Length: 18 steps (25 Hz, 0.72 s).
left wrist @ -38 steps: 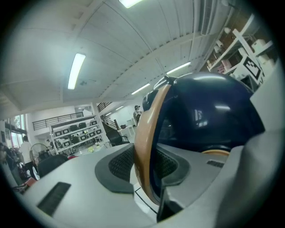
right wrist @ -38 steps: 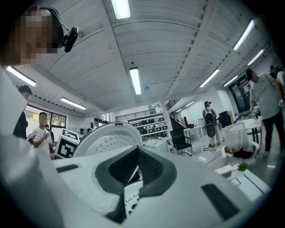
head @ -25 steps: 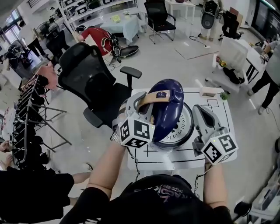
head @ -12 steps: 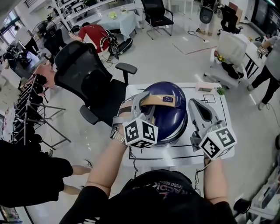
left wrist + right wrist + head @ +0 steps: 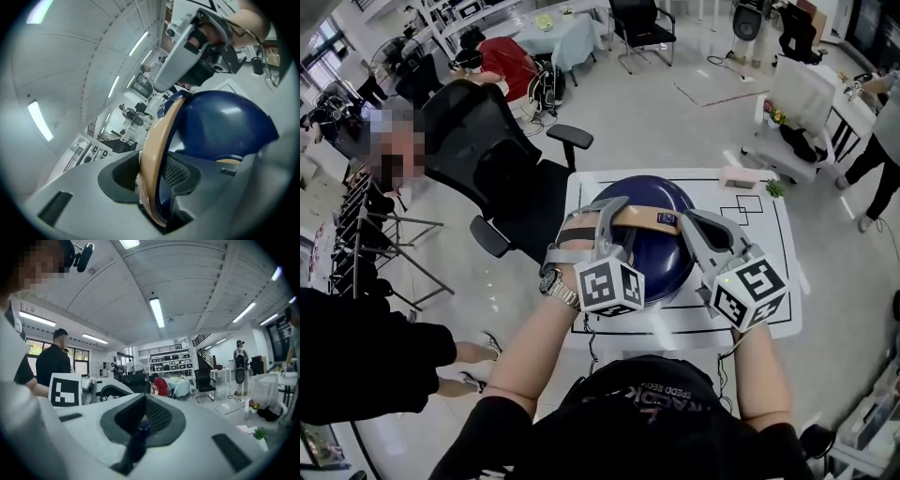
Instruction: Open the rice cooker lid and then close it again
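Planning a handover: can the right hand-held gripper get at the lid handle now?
Probably yes: the right hand-held gripper sits beside the tan handle, whose right end is bare; the left hand-held gripper holds only its left part. The right one's shut jaws must open first.

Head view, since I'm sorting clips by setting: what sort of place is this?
Probably an open-plan lab or workshop office: a black office chair, stocked shelving racks on the far wall, and a white test table marked with black lines under the rice cooker.
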Each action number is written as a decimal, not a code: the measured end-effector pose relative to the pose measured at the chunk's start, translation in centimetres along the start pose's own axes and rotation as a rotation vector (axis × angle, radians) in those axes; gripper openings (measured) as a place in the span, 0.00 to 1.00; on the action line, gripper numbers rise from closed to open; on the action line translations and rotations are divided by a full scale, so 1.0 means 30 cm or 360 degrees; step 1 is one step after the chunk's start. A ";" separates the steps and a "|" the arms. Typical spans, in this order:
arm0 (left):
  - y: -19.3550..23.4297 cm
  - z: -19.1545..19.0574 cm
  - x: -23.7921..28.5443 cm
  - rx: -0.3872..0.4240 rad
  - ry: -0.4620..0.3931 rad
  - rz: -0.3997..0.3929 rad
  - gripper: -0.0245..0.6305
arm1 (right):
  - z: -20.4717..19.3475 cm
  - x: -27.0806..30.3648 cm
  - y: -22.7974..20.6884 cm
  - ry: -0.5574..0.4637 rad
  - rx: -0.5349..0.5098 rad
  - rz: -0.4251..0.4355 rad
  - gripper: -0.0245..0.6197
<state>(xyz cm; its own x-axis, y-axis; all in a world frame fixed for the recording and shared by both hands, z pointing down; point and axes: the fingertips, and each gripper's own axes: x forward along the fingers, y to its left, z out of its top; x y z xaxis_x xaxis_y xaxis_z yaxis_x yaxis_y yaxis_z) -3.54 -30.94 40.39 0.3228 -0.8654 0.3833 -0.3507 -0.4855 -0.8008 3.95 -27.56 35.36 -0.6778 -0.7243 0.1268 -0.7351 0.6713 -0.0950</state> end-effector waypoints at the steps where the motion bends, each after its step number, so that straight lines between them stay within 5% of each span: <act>1: -0.005 0.003 0.004 0.0016 0.0009 0.0000 0.24 | -0.010 0.006 0.000 0.0020 -0.0014 0.0010 0.04; 18: -0.091 0.019 0.061 0.0173 0.0139 -0.0012 0.25 | -0.146 0.043 -0.037 0.0196 0.0000 0.0155 0.04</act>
<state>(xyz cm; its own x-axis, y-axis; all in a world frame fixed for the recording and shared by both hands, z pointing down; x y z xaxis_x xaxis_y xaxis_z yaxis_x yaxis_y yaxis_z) -1.50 -31.14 43.02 0.2455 -0.8715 0.4244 -0.2497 -0.4799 -0.8410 3.96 -28.54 39.95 -0.7388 -0.6308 0.2373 -0.6660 0.7374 -0.1131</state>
